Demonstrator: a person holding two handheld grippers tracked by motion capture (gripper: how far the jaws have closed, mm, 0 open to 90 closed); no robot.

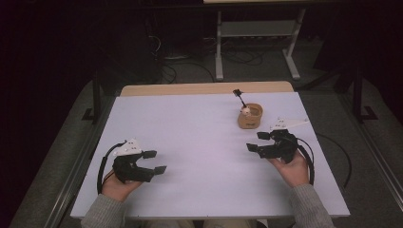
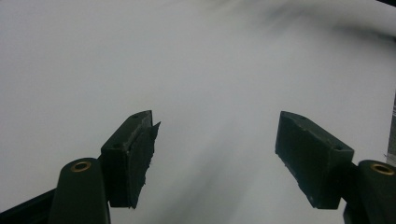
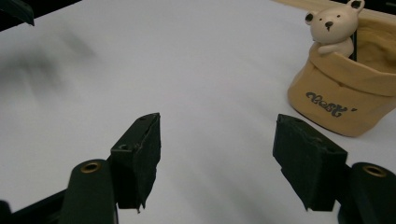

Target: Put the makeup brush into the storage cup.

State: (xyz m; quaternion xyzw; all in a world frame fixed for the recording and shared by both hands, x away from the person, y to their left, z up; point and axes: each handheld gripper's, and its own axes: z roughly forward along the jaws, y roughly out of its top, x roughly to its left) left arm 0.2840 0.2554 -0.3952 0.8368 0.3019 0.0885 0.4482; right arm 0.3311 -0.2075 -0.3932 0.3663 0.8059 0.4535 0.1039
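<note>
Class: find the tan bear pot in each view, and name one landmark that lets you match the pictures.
High view: pot right of centre, near the table's far edge.
Left gripper view: not in it.
Right gripper view: pot upper right, beyond the right tongs.
Shared landmark: the white table.

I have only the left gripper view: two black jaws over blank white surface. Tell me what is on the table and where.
Observer: A tan pot stands at the far right of the table; a small bear figure leans over its rim.
Operator: Say what is inside it.
Observer: A dark stick rises from the pot, tilted to the left in the high view.
Operator: Report the other hand-held gripper.
Observer: The right hand-held gripper is open, just nearer than the pot and apart from it.
Operator: Give me my own position.
Observer: The left hand-held gripper sits open at the near left, far from the pot.
</note>
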